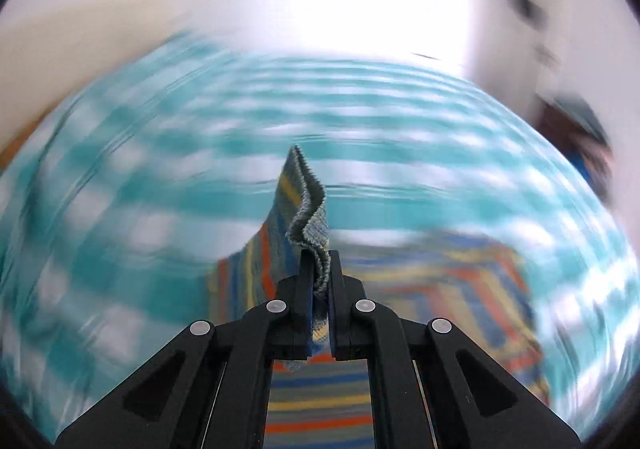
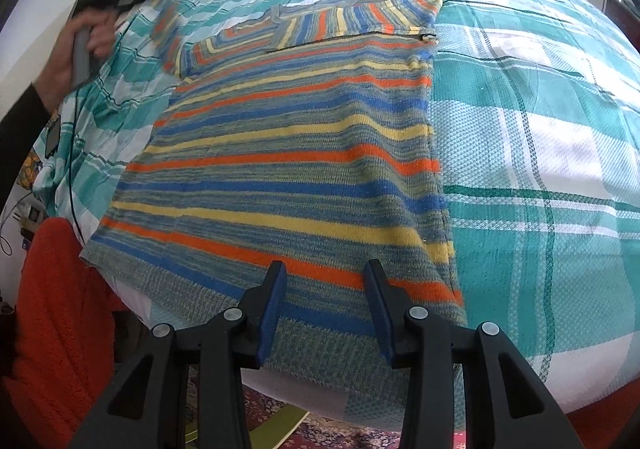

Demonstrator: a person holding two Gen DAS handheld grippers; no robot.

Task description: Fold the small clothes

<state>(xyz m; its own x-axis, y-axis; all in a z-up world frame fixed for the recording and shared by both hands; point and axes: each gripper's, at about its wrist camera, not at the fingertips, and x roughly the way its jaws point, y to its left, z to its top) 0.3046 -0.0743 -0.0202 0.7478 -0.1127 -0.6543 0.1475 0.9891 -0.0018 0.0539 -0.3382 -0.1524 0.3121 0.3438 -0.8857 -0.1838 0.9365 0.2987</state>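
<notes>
**Op:** Across the bed's near edge, on the checked teal cover [image 2: 540,153], I see the knitted striped sweater [image 2: 288,153] lying flat, long axis running away from me.

**Obs:** Grippers?

**Op:** My right gripper [image 2: 326,313] hovers jaws apart above the ribbed hem, nearer. My left gripper [image 1: 320,289] is clamped on a sleeve cuff [image 1: 310,217].

The left wrist view sits close behind its left gripper [image 1: 320,273], facing the blurred checked bedspread [image 1: 160,169]. The right wrist view looks steeply down past its right gripper [image 2: 326,269]. Both share the striped sweater [image 2: 288,153].
</notes>
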